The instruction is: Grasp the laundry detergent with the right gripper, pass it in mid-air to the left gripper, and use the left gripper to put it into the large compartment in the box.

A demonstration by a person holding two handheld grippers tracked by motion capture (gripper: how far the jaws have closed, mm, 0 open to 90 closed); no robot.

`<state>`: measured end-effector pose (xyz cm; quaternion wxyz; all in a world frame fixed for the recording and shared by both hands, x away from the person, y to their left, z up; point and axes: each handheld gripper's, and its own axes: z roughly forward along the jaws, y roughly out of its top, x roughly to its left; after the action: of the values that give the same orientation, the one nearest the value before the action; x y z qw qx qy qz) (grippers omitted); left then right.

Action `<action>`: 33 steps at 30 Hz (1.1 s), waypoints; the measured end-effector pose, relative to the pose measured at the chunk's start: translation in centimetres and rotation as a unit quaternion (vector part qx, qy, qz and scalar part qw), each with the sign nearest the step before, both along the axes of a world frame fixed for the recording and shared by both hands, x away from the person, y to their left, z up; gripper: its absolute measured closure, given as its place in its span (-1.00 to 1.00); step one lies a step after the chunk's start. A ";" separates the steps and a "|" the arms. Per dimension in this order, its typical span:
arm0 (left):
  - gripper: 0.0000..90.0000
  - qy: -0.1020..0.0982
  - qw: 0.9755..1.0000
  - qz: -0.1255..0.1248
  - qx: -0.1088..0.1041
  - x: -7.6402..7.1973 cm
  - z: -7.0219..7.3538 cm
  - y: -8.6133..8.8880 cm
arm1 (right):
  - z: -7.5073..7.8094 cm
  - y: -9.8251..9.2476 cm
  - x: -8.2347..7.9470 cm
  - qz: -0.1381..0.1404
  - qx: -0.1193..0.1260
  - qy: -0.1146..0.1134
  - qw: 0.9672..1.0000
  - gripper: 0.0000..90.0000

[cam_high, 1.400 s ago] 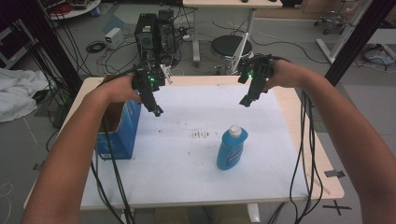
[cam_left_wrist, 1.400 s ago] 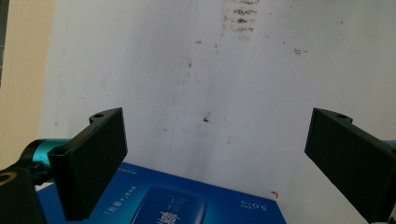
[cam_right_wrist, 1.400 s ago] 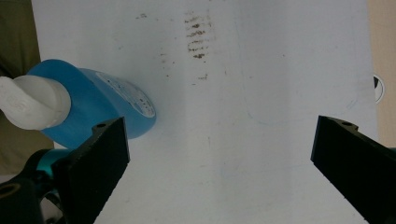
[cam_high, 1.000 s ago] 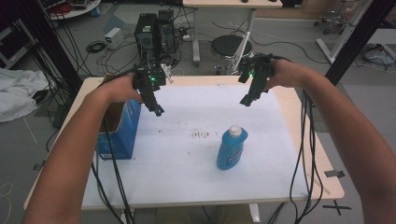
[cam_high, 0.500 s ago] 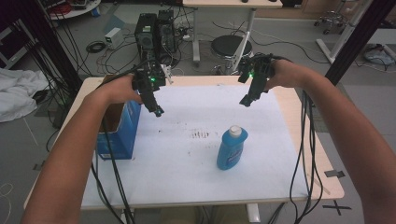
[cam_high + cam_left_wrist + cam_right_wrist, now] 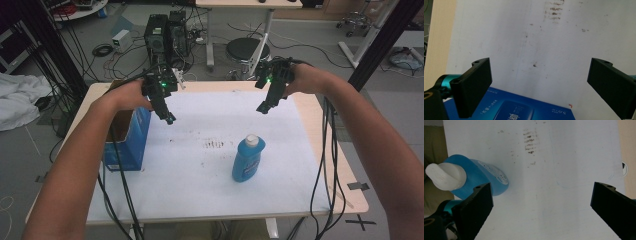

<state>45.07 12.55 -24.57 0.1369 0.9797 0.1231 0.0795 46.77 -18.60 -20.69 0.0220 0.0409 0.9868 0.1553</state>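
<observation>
A blue bottle [image 6: 248, 159] with a white cap stands upright near the middle of the white sheet [image 6: 200, 170]; in the right gripper view the bottle [image 6: 474, 176] lies at the left, behind one jaw. An open blue cardboard box [image 6: 127, 142] stands at the table's left edge, and its printed side [image 6: 514, 110] runs along the bottom of the left gripper view. My left gripper [image 6: 168, 119] hovers beside the box's far corner, open and empty [image 6: 539, 85]. My right gripper [image 6: 263, 107] hangs above the far right of the sheet, open and empty [image 6: 541, 207].
Dark smudges [image 6: 215, 144] mark the sheet's centre. Cables [image 6: 325, 150] trail from both grippers over the table's near corners. Beyond the far edge stand a computer tower [image 6: 162, 30], a round stool [image 6: 246, 50] and another desk's legs. White cloth [image 6: 17, 102] lies on the floor, left.
</observation>
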 end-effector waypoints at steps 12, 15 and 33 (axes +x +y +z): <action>-0.87 -0.011 0.999 0.031 -0.042 -0.8 -1.0 -0.2 | 0.6 -1.2 -0.4 -0.008 0.001 -0.007 1.000 -0.93; -0.87 -0.018 0.997 0.040 -0.064 -1.0 -1.2 -0.2 | 0.7 -1.4 -0.4 -0.010 0.002 -0.009 1.000 -0.93; -0.87 -0.094 0.954 0.133 -0.252 -2.1 -4.2 0.3 | 0.8 -1.9 -0.2 -0.020 0.009 -0.021 1.000 -0.93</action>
<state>42.92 12.87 -28.76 0.3788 0.8761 0.2546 0.1556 46.53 -20.54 -19.84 0.0454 0.0579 0.9836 0.1647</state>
